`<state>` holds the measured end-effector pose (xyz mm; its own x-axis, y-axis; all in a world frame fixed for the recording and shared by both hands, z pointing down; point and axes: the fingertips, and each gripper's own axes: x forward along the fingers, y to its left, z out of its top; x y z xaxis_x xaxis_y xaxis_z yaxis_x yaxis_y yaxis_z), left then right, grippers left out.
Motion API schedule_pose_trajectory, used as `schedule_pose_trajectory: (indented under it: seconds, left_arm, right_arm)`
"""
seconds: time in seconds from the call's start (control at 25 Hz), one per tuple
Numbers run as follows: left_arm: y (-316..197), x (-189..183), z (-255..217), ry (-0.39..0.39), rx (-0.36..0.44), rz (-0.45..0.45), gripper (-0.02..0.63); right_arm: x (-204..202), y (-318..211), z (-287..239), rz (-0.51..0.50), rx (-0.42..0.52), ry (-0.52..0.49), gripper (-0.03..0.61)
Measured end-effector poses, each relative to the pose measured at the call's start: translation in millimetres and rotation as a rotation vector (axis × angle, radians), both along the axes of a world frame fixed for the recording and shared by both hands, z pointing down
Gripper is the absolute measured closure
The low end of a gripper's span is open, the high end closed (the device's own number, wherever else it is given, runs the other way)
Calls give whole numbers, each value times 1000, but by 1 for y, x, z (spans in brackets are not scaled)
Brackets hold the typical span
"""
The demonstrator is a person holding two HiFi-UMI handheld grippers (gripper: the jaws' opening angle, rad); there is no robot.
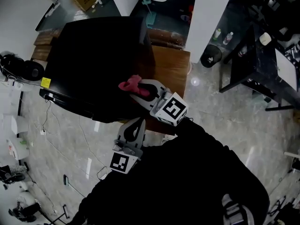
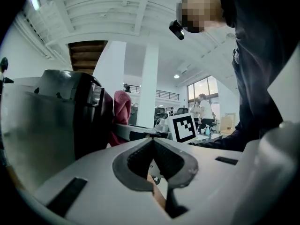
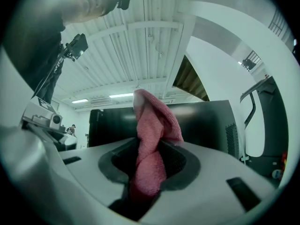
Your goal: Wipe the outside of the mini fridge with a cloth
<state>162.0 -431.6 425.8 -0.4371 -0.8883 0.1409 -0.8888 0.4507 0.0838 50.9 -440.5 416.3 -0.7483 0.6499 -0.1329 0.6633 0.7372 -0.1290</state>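
Pink cloth (image 3: 152,121) pinched in right hand-held gripper (image 1: 142,90).

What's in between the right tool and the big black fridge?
A pink cloth. The right tool pinches it in its jaws, and it sticks up in front of the black mini fridge. The right gripper view shows it best.

Clad in a black long-sleeved top (image 1: 201,172), loose and dark all the way down both sleeves. Small black camera (image 2: 176,30) worn at the head. Pale-grey moulded plastic left gripper (image 1: 136,125) and matching right gripper (image 1: 139,89): smooth, broad, rounded shells narrowing to a V-shaped mouth lined with dark-grey ribbed pads (image 2: 140,159). Short black rectangular slots (image 2: 67,196) set into the shells. At the rear of each, a white cube (image 1: 172,108) printed with black square markers.
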Motion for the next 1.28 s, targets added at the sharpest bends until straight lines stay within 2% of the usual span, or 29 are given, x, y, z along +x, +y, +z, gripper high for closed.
schedule_pose_trajectory:
  seconds: [0.28, 0.56, 0.68, 1.04, 1.16, 1.28]
  left_arm:
    - [-44, -20, 12, 9, -35, -2, 609]
    - [-81, -39, 12, 4, -25, -7, 609]
    - [-86, -44, 10, -8, -23, -17, 609]
    - [-88, -58, 17, -16, -28, -48, 609]
    - [-88, -59, 17, -18, -34, -48, 609]
    - [-85, -54, 18, -5, -56, -40, 609]
  right_arm:
    - [-42, -43, 4, 24, 5, -8, 453]
    - [-83, -87, 7, 77, -52, 28, 453]
    - [-100, -104, 10, 93, -95, 51, 453]
    - [-147, -150, 24, 199, -129, 105, 457]
    - [-145, -156, 28, 213, -119, 108, 459]
    - [-122, -155, 33, 195, -142, 113, 459]
